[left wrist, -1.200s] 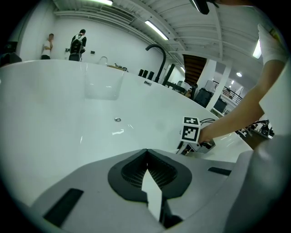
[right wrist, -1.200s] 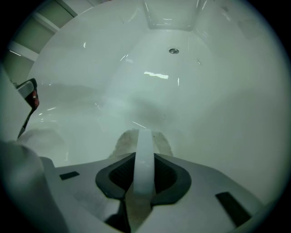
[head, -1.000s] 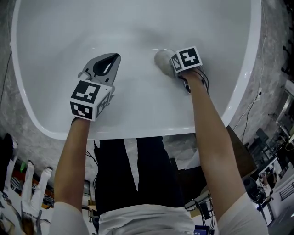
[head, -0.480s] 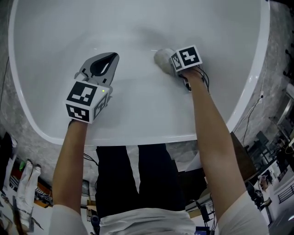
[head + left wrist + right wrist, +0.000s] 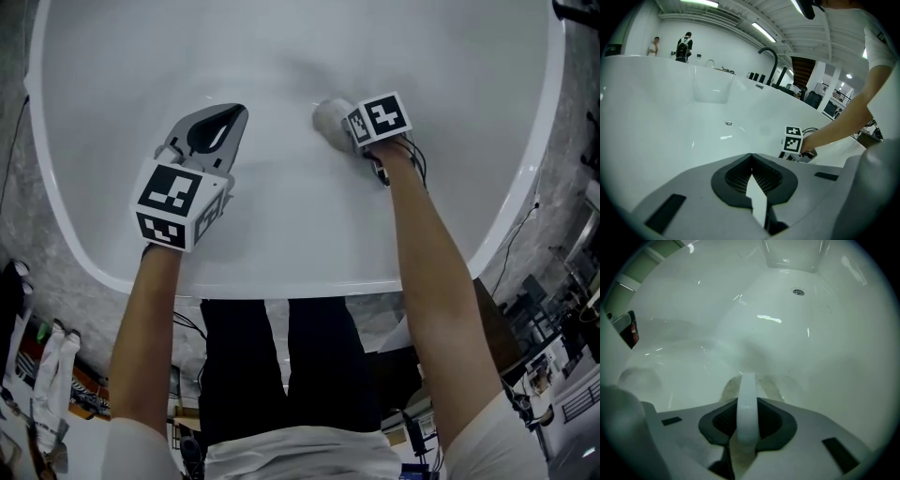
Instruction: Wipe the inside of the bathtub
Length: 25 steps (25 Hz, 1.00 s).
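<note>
Slippage threatens: right tool (image 5: 747, 380) clamps a grey wiping pad (image 5: 328, 120) against the bathtub (image 5: 281, 234) floor; a weak pinch on slick enamel could release it. Left tool (image 5: 751, 157), jaws together, hovers empty nearby.

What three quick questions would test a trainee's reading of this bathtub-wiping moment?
1. Which gripper holds the wiping pad? A) left gripper B) right gripper C) neither
2. True or false: the left gripper's jaws stand wide apart.
3. Fill in: the pad sits against the white inner surface of the ____.

Key: 1 B. 2 False; they are together, with nothing between them. 3 bathtub.
</note>
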{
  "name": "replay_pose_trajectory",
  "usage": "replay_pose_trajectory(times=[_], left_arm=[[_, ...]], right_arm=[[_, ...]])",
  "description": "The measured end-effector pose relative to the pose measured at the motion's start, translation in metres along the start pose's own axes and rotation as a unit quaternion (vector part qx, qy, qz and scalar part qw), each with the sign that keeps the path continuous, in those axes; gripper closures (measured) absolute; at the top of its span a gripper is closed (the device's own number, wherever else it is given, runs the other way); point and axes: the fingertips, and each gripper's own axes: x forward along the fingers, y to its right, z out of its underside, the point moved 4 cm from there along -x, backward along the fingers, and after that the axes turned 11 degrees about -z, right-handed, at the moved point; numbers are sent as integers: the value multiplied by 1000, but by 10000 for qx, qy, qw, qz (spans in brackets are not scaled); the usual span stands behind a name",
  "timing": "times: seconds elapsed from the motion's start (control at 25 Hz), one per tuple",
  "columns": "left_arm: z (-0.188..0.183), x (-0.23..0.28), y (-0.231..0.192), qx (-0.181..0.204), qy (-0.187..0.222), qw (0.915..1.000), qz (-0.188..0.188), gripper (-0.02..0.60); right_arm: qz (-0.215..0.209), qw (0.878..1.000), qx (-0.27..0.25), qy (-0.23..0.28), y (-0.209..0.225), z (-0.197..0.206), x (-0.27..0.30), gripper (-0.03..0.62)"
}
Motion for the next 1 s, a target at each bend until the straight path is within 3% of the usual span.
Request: replay_pose_trajectory(times=[1.0], left_arm=[[18, -31, -52, -377, 139, 9990, -196, 572]], right_arm=[[-688, 9937, -876, 156, -138, -87, 58, 499]])
